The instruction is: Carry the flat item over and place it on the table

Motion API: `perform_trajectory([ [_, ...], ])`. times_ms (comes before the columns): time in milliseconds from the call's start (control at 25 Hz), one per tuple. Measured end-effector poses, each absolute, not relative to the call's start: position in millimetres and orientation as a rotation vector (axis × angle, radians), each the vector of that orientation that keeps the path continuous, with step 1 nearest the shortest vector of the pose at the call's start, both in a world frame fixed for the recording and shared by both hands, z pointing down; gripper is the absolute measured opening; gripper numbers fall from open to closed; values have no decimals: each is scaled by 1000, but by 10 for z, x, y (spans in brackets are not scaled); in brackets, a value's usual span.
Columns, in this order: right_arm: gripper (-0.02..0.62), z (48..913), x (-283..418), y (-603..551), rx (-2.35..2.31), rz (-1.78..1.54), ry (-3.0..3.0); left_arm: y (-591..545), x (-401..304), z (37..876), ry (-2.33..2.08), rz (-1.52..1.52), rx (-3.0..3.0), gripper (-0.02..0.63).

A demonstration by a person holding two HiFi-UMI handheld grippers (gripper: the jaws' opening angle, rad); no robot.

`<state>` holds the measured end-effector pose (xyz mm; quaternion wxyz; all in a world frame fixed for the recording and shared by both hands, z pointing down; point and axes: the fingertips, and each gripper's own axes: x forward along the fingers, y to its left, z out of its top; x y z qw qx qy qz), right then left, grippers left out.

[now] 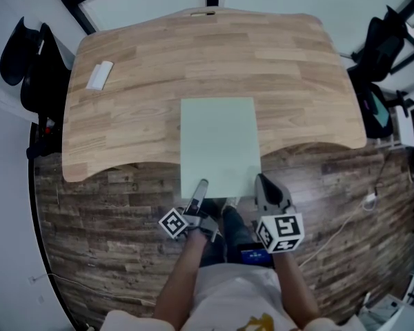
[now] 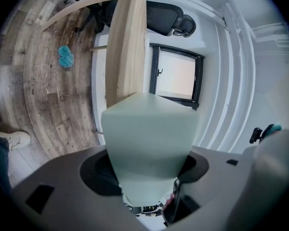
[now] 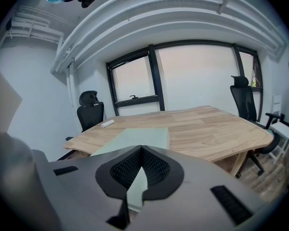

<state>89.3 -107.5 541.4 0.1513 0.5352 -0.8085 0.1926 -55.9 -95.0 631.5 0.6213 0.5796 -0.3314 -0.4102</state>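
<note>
green sheet reaches out over the wooden table, its far part above the top and its near edge jutting past the table's front toward the person. left gripper and right gripper each have their jaws closed on that near edge, one toward each corner, likely so it stays level and does not sag. whether it already rests on the wood i cannot tell.

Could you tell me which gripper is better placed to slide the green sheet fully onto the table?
Left, probably. The left gripper holds the sheet at its overhanging near edge; the right gripper is shut by the corner, apparently gripping nothing.
</note>
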Motion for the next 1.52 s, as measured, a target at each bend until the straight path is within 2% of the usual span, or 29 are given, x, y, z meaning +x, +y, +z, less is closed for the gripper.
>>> perform_trajectory([
  [1520, -3, 5434, 917, -1024, 1512, 514, -2307, -1003, -657, 6512, -905, -932, 1274, 287],
])
